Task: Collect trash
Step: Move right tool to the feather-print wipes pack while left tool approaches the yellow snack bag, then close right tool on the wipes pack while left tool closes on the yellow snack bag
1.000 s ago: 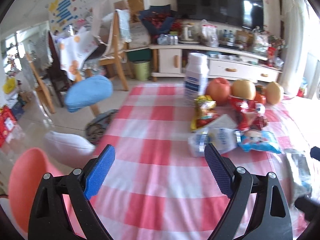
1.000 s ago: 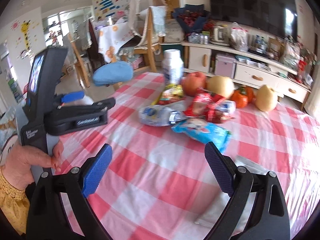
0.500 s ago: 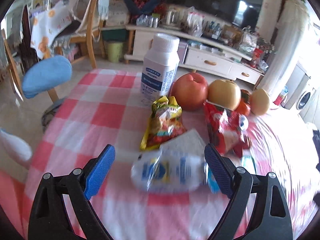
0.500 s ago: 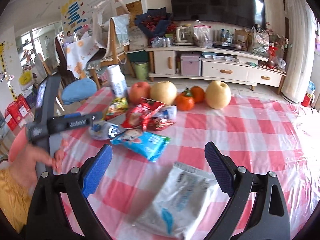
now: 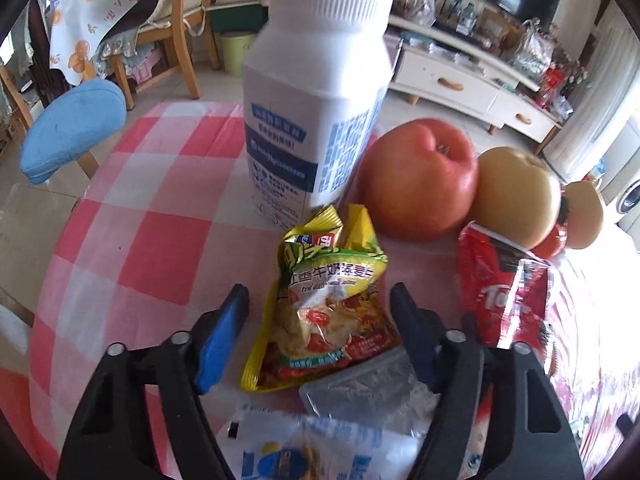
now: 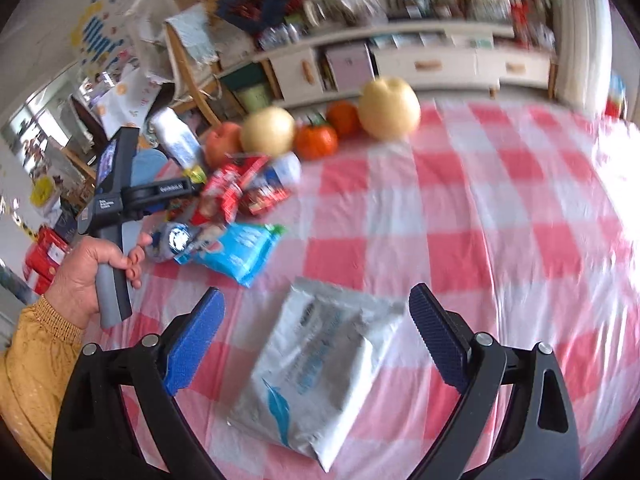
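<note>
A yellow snack wrapper (image 5: 328, 312) lies on the red-checked tablecloth (image 5: 160, 248), between the fingers of my left gripper (image 5: 318, 308). Its jaws are closing around the wrapper, and the pads still stand slightly off it. Beside it lie a red wrapper (image 5: 504, 296), a silver foil piece (image 5: 372, 388) and a blue-white crumpled packet (image 5: 312, 444). My right gripper (image 6: 314, 296) is open above a silver-white pouch (image 6: 320, 364), which lies flat between its fingers. A blue packet (image 6: 240, 248) and red wrappers (image 6: 232, 192) lie further left, near a hand (image 6: 92, 264) holding the left tool.
A tall white bottle (image 5: 316, 100) stands just behind the yellow wrapper, with an apple (image 5: 416, 176) and a pear (image 5: 516, 196) to its right. Oranges (image 6: 316, 140) sit among the fruit. A blue stool cushion (image 5: 72, 128) stands off the table's left edge.
My left gripper moved forward and down over the yellow wrapper, and its jaws narrowed. My right gripper rolled and shifted so the silver-white pouch now lies between its fingers.
</note>
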`<action>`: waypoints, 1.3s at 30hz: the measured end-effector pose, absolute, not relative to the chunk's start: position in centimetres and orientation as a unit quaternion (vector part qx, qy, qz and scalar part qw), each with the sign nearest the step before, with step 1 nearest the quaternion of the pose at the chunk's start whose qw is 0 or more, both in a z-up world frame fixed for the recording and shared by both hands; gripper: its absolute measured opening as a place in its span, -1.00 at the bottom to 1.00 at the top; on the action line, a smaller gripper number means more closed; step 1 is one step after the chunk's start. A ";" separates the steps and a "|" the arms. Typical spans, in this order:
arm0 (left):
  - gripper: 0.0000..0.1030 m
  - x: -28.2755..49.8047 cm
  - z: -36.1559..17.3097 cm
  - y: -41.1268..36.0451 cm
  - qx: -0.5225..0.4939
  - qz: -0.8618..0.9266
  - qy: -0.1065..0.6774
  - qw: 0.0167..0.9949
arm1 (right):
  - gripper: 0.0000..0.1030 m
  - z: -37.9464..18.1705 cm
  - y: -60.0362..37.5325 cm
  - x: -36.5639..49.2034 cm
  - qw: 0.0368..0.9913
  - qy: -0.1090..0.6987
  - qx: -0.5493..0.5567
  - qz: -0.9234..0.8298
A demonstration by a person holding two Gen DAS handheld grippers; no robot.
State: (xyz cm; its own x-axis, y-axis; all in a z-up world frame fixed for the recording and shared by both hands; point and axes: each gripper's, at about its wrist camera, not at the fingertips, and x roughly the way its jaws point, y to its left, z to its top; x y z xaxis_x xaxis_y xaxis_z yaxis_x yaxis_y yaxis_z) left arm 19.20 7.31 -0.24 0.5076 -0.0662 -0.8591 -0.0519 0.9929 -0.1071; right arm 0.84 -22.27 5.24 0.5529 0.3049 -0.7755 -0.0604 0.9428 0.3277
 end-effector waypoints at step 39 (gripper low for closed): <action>-0.15 2.0 0.7 6.1 -0.138 -0.076 0.462 0.873 | 0.83 0.4 -15.0 -0.5 0.855 0.504 -0.056 0.109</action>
State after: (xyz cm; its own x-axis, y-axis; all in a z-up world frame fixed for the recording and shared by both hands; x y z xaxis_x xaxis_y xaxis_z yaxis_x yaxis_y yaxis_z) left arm 2.03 6.09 0.74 0.5616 -0.2590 -0.7858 0.0046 0.9507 -0.3101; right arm -0.52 -14.98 0.38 0.4681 0.1307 -0.8739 -0.2431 0.9699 0.0149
